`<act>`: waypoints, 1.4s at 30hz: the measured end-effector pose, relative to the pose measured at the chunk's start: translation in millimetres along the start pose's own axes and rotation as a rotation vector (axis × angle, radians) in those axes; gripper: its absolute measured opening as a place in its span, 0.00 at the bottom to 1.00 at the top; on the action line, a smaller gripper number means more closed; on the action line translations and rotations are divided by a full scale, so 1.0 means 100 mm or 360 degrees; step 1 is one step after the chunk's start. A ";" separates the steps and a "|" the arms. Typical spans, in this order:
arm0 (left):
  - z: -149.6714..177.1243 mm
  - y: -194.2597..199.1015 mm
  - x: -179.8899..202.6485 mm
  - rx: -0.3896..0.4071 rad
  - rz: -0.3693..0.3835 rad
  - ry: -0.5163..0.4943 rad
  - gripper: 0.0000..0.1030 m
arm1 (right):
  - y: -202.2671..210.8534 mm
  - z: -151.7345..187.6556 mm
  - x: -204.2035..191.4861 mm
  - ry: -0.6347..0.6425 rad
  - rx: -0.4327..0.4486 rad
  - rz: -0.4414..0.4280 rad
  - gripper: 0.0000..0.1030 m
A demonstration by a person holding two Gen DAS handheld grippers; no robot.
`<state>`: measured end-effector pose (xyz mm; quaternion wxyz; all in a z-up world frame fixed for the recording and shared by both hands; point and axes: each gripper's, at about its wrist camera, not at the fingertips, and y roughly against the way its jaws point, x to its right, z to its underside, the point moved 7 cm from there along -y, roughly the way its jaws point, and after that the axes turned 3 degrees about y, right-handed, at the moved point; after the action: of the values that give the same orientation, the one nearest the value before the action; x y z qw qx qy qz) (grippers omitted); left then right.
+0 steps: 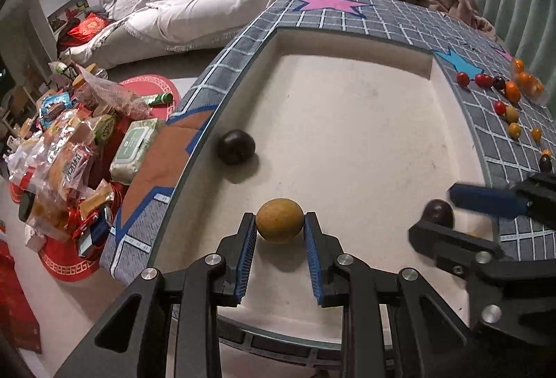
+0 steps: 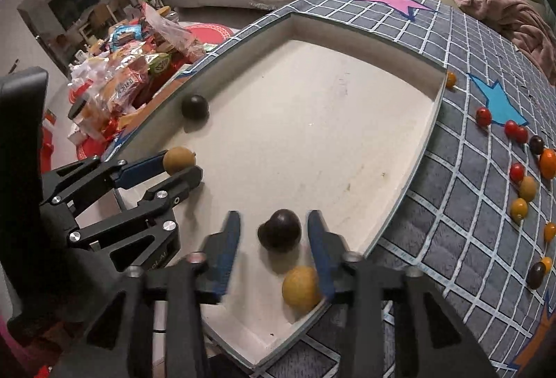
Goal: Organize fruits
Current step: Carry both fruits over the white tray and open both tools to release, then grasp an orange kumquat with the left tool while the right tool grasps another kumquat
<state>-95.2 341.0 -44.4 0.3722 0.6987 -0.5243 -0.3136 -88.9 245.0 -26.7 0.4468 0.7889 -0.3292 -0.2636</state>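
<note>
- The left gripper (image 1: 280,221) is closed on a tan round fruit (image 1: 279,220), its blue pads (image 1: 247,259) pressing both sides, low over the near part of the white tray (image 1: 347,120).
- Seen from the right wrist, that same gripper (image 2: 182,166) reaches in from the left with the tan fruit (image 2: 179,160) at its tips.
- The right gripper (image 2: 274,232) stands with its jaws apart around a dark round fruit (image 2: 279,230), which sits on the tray floor (image 2: 312,120); a clear gap shows on the left side, and on the right I cannot tell whether the pad touches.
- No earlier picture is there to compare, so that is all I can say of its jaws.
- A yellow round fruit (image 2: 300,289) lies just beside the right pad, near the tray's front corner.
- Another dark fruit (image 1: 236,146) rests against the tray's left wall.
- The tray sits sunk into a grey grid-patterned cloth with stars (image 1: 504,134).
- On that cloth, to the right of the tray, small red, orange, tan and dark fruits (image 2: 521,176) lie scattered in a loose line.
- Beyond the table a heap of snack packets (image 1: 69,148) sits on the floor, near a white sofa (image 1: 194,6).
</note>
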 end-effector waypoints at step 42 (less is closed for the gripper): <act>-0.22 0.44 2.26 0.0075 0.0235 -0.0516 0.91 | 1.00 1.43 2.74 -0.0715 0.0169 0.0542 1.00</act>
<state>-41.6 118.8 -5.9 0.2884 0.6070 -0.6346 -0.3817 -42.5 -76.2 -38.6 0.3587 0.6663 -0.5611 -0.3354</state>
